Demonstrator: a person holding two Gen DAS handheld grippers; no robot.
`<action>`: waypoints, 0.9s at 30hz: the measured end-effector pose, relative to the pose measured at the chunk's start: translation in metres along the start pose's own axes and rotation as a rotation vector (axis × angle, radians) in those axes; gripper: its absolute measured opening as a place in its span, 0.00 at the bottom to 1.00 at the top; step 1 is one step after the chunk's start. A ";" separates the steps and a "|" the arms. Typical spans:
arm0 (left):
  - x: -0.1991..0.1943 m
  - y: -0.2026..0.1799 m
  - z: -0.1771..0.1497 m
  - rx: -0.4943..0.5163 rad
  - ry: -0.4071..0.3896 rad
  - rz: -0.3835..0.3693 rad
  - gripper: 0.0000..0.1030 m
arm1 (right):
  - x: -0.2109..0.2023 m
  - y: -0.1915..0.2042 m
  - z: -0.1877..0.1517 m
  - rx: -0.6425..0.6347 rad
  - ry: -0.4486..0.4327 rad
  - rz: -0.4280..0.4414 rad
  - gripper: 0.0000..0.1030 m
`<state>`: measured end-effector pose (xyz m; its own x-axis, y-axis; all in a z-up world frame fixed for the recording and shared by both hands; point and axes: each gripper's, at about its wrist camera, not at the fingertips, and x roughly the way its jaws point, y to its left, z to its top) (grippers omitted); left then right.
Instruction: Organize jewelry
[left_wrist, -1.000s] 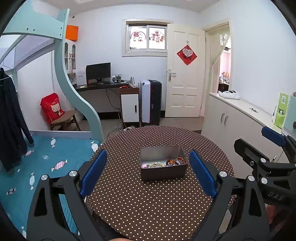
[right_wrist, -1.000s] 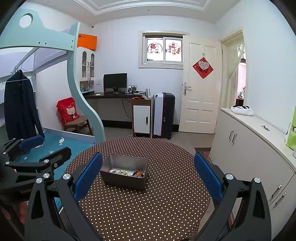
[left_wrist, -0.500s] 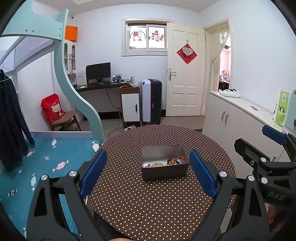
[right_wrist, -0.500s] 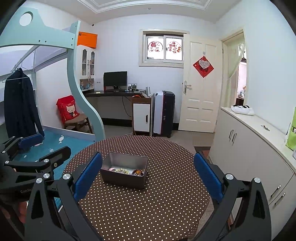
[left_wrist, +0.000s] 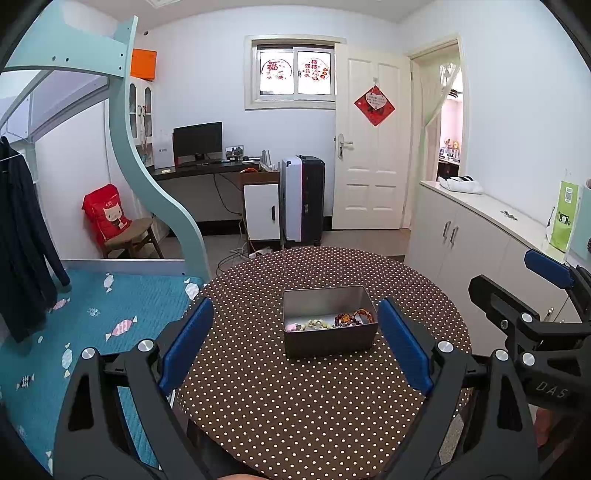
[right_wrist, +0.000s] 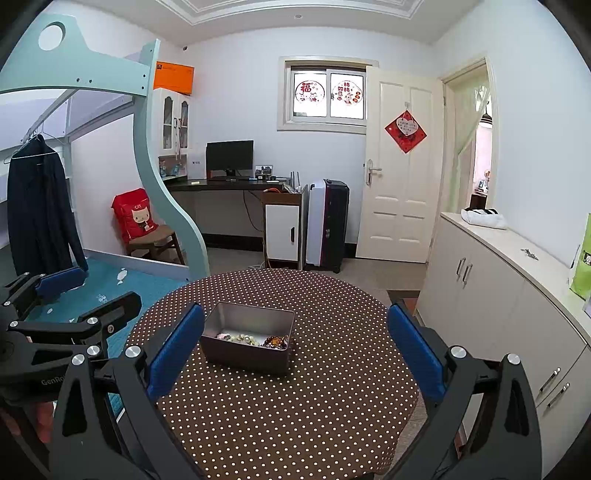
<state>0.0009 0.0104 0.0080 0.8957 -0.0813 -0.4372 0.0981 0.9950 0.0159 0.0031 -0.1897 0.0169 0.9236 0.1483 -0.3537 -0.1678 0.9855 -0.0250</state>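
Note:
A grey metal tin stands near the middle of a round table with a brown polka-dot cloth. Jewelry lies in the tin: pale beads and dark red-brown bead strings. The tin also shows in the right wrist view, with the jewelry inside. My left gripper is open and empty, held above the table's near side, short of the tin. My right gripper is open and empty, to the right of the left one.
A bed with a teal cover lies left of the table. White cabinets with a countertop run along the right wall. A desk, a small white cabinet and a suitcase stand at the back.
Both grippers drifted very slightly; the tin sits a touch higher and to the right in the left wrist view. Both stay open and empty.

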 end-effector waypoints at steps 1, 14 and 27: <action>0.000 0.000 -0.001 -0.002 0.002 -0.001 0.88 | 0.000 0.000 0.000 0.002 -0.001 -0.001 0.93; 0.000 0.000 0.000 -0.007 0.003 -0.003 0.88 | 0.001 -0.001 -0.002 0.012 0.004 0.006 0.93; -0.001 -0.002 -0.001 0.001 0.004 0.002 0.88 | -0.001 -0.006 -0.004 0.029 0.007 0.013 0.93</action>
<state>-0.0002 0.0085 0.0077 0.8942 -0.0788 -0.4407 0.0967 0.9952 0.0181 0.0023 -0.1961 0.0140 0.9189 0.1609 -0.3602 -0.1698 0.9855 0.0069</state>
